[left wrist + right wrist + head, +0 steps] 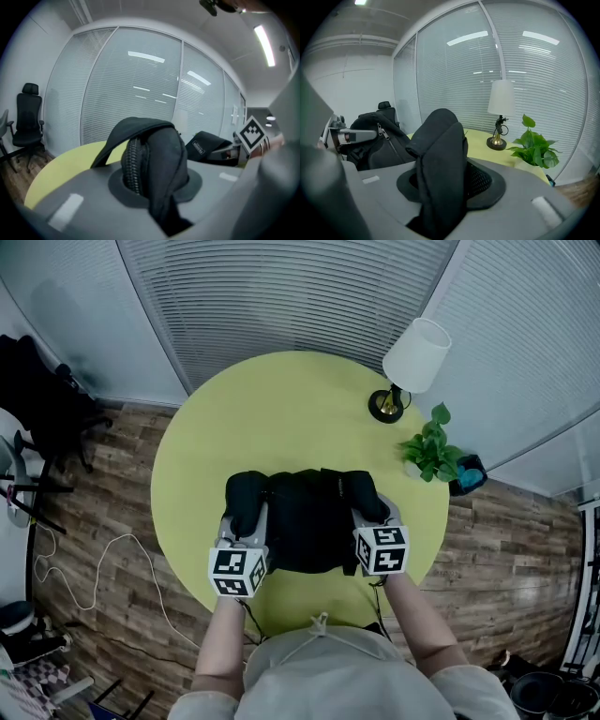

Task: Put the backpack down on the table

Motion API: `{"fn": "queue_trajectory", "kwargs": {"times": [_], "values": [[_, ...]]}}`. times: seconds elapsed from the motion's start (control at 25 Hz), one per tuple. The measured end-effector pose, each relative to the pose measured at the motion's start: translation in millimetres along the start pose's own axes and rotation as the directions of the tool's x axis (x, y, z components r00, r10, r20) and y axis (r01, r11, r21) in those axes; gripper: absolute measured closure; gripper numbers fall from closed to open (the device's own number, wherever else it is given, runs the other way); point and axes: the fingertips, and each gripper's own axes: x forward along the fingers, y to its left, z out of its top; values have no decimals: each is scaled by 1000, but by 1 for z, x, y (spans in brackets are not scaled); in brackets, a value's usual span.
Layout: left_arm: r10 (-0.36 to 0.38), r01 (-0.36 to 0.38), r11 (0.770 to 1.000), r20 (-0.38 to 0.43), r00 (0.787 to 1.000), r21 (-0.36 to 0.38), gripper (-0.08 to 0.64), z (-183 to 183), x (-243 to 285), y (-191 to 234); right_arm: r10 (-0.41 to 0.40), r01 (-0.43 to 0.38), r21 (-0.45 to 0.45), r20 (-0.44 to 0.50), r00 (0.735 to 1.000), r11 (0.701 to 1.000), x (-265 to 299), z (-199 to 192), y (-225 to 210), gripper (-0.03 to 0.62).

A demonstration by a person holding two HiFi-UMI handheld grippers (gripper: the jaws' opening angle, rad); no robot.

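Observation:
A black backpack (pixel 305 521) lies on the round yellow-green table (pixel 281 409), near its front edge. My left gripper (pixel 247 518) is shut on a bunched black fold at the bag's left side. In the left gripper view that zippered fold (pixel 157 154) fills the gap between the jaws of the left gripper (pixel 154 190). My right gripper (pixel 371 514) holds the bag's right side. A padded black strap (pixel 440 154) stands between the jaws of the right gripper (pixel 440 192), with the pack's body (pixel 377 145) to the left.
A table lamp with a white shade (pixel 412 367) and a small potted plant (pixel 431 451) stand at the table's far right edge. A black office chair (pixel 42 399) is on the wood floor at left, with a white cable (pixel 112 559) trailing nearby. Blinds cover the glass walls.

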Motion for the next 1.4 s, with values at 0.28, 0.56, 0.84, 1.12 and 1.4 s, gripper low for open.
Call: {"fn": "queue_trajectory", "kwargs": {"times": [0.28,0.56,0.84,1.12,1.4], "values": [[51,-52,996,-19,999,-74,400,-17,1,13,99,-99,-32,-5,995,995,12,-10,8,205],[67,-69,991,-19,998,-114,224,-31,-4,17,25,-23,-42,50,998,999,1,-18,-5,141],[193,-185,977,65,979,-105,232,-14,-44,16,-57,64,-44,145,988,997,-40,-13,-9,144],[225,-216,973,151,963,-78,425,5,-92,-8,-179,178,25,147,973,984,-86,-22,-4,332],[239,-226,969,161,957,-100,531,-5,-126,-26,-115,101,90,174,978,991,-123,-34,20,575]]}}
